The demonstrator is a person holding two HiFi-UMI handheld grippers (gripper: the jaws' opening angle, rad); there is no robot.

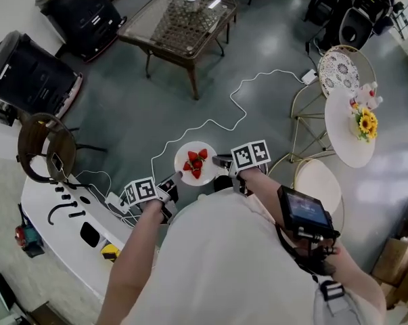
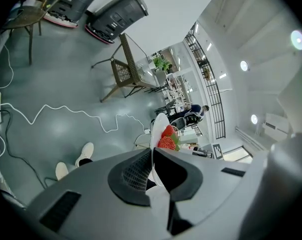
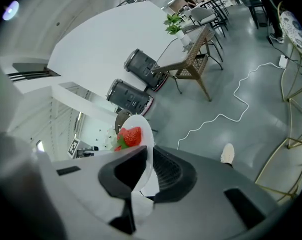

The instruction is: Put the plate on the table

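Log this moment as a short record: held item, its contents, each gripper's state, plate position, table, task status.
held item: white plate
contents: strawberries
left gripper: shut on the plate's left rim
right gripper: shut on the opposite rim
plate position: in the air above the grey floor
table to the right: round white table, sunflowers on it
task status: plate not yet set on any table

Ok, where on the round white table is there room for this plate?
On the table, the left and lower part, toward the cream chair seat, is bare; the plate should fit there. The right edge is crowded with sunflowers and small white things beyond them.
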